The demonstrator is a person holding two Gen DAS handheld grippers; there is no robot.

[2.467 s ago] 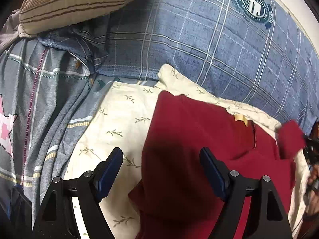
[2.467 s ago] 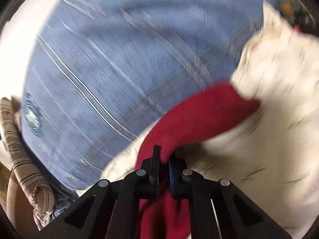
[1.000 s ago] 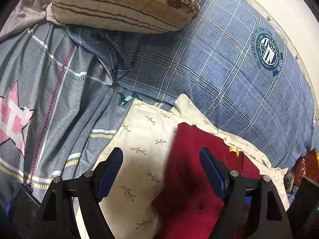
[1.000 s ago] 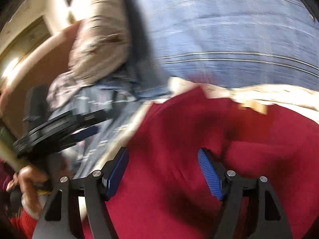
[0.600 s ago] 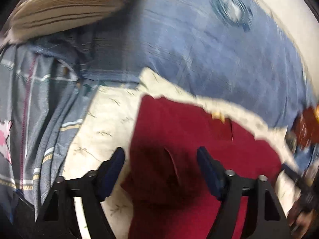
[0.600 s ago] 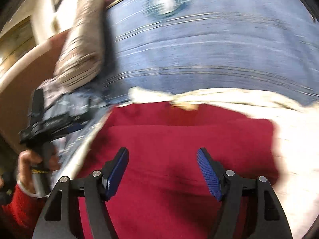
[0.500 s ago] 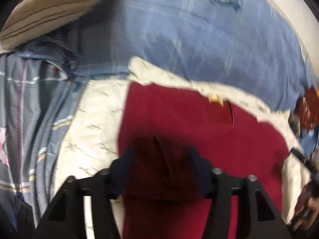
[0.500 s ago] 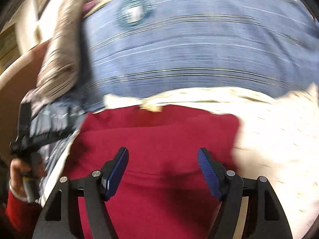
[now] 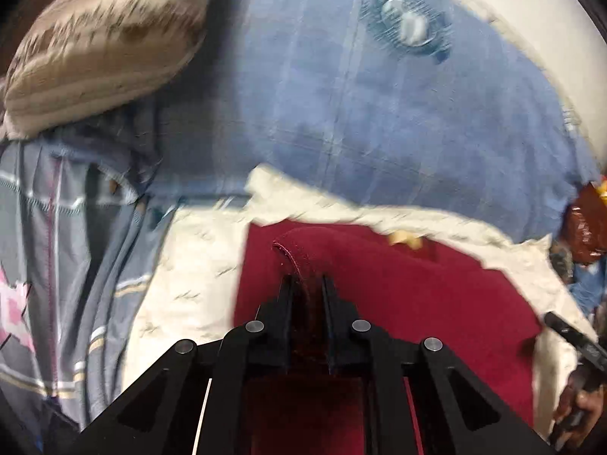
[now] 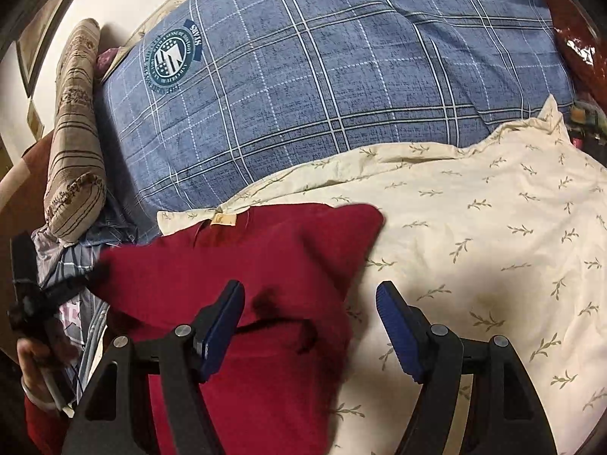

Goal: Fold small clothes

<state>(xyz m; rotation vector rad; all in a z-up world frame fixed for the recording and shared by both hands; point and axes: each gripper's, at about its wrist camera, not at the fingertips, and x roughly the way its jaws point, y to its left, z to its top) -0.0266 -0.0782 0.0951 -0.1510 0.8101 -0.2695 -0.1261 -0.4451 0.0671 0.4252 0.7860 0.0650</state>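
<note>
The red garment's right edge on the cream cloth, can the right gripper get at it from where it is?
Probably yes: the right gripper is open just over the red garment edge, nothing between.

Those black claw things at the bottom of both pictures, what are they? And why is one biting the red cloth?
They are pinching tools a person holds, one in each hand, each with a small camera looking along its fingers. One picture comes from each tool. The left gripper is closing on a fold of the red garment, pinched between its jaws to fold it. The right gripper is open and holds nothing. The garment lies on a cream leaf-print cloth over a blue plaid blanket, beside a striped pillow.
</note>
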